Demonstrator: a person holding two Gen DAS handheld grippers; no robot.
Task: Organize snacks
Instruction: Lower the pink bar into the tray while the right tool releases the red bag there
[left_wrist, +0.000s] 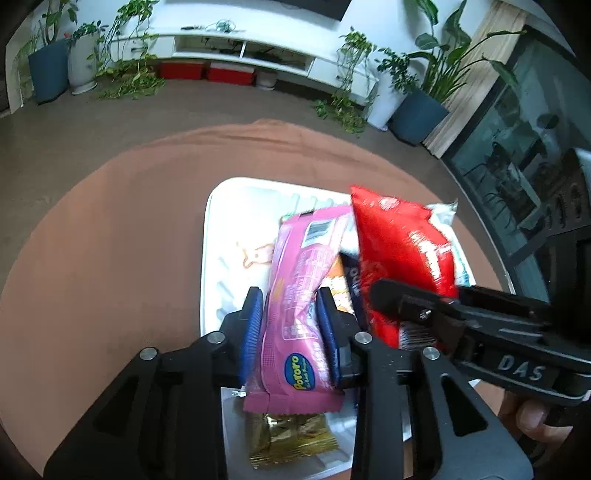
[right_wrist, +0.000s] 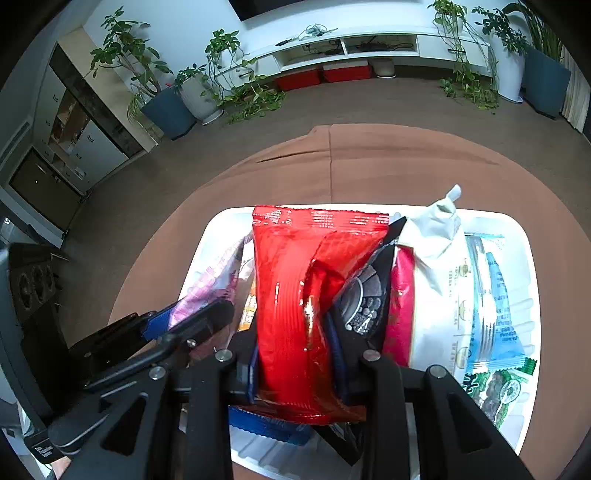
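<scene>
Our left hand-held gripper (left_wrist: 290, 306) has its blue pads on either side of the pink pack (left_wrist: 295, 295), though we cannot tell whether they press it. Our right hand-held gripper (right_wrist: 295, 328) is clamped on the red pack (right_wrist: 295, 295). Both packs hang over the white tray (right_wrist: 524, 266) on the brown bench (right_wrist: 369, 166). At three o'clock of the red pack lie a white bag (right_wrist: 439, 273) and a blue pack (right_wrist: 495, 295).

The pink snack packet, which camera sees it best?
The left wrist view: the pink snack packet fills the middle, between the left gripper's blue pads, logo showing. The right wrist view shows only a pale, blurry strip of it beside the red packet.
</scene>
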